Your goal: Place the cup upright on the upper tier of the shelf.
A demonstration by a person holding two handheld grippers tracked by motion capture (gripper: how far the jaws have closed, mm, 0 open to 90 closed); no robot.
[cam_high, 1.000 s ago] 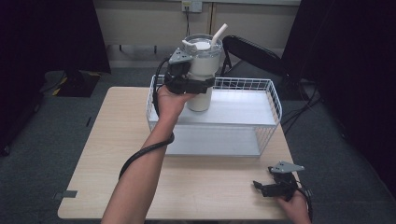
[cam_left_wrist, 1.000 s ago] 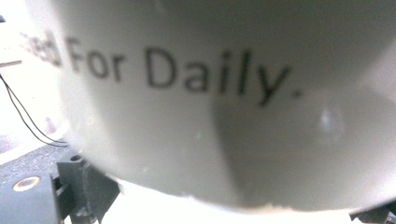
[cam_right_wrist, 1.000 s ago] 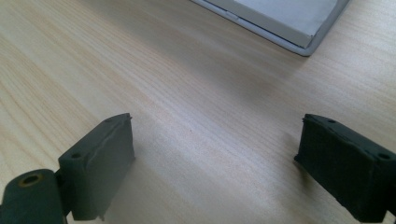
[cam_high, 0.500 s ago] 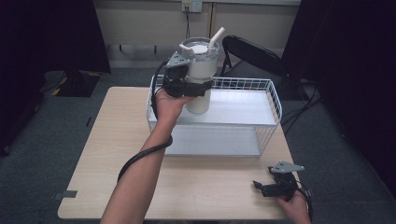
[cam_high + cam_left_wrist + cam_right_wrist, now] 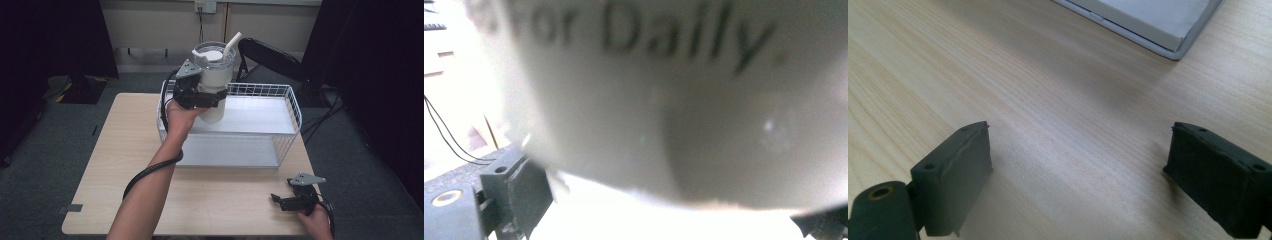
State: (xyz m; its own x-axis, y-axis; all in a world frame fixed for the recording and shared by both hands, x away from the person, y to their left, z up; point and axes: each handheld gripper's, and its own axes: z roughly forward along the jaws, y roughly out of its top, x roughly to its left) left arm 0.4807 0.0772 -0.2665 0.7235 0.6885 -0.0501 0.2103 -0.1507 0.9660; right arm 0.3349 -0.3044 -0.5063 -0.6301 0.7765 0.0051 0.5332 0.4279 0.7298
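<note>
A white tumbler (image 5: 216, 82) with a clear lid and a white straw hangs in the air over the left end of the white wire basket (image 5: 292, 112). My left gripper (image 5: 202, 97) is shut on its body. Close up in the left gripper view, the tumbler (image 5: 684, 100) shows blurred dark lettering, with one jaw at each lower corner. My right gripper (image 5: 281, 200) rests low over the table's front right corner, open. In the right gripper view its jaws stand wide apart over bare wood, gripper (image 5: 1078, 170) holding nothing.
The wire basket stands on the back half of the light wooden table (image 5: 125, 165). Its white tray corner (image 5: 1168, 35) lies ahead of my right gripper. A black chair (image 5: 272, 55) stands behind the table. My left cable trails along the forearm.
The tumbler in my left gripper has shifted slightly left and a little higher above the basket. The right gripper has stayed where it was.
</note>
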